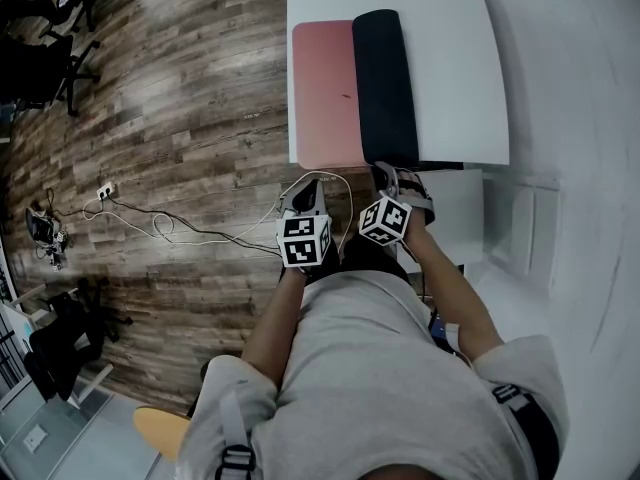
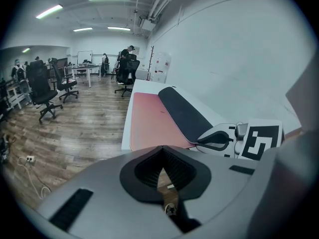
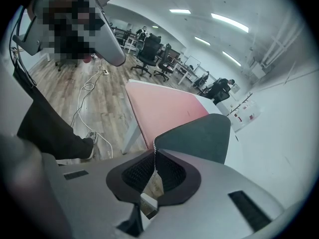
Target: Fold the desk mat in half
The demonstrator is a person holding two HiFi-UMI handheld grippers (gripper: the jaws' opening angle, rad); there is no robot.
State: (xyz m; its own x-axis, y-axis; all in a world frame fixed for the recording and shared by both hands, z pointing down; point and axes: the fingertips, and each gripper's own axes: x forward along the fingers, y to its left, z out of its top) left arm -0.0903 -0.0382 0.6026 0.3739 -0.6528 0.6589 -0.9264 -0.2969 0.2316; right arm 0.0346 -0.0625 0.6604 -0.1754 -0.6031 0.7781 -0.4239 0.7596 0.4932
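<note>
The desk mat lies on the white table (image 1: 450,58), its pink face (image 1: 325,93) up on the left. Its dark underside (image 1: 385,78) is turned over onto the right half. My right gripper (image 1: 385,171) is at the table's near edge, shut on the near corner of the dark flap (image 3: 199,133); the stitched edge runs into the right gripper (image 3: 155,153). My left gripper (image 1: 308,190) hovers just short of the table edge, left of the right one. The left gripper (image 2: 162,151) is shut with nothing between its pads, pointing at the pink face (image 2: 149,121).
Wooden floor left of the table carries cables and a power strip (image 1: 105,190). Office chairs (image 1: 60,58) stand at the far left. A white wall runs along the table's right side, and a white cabinet (image 1: 455,208) sits below the near edge.
</note>
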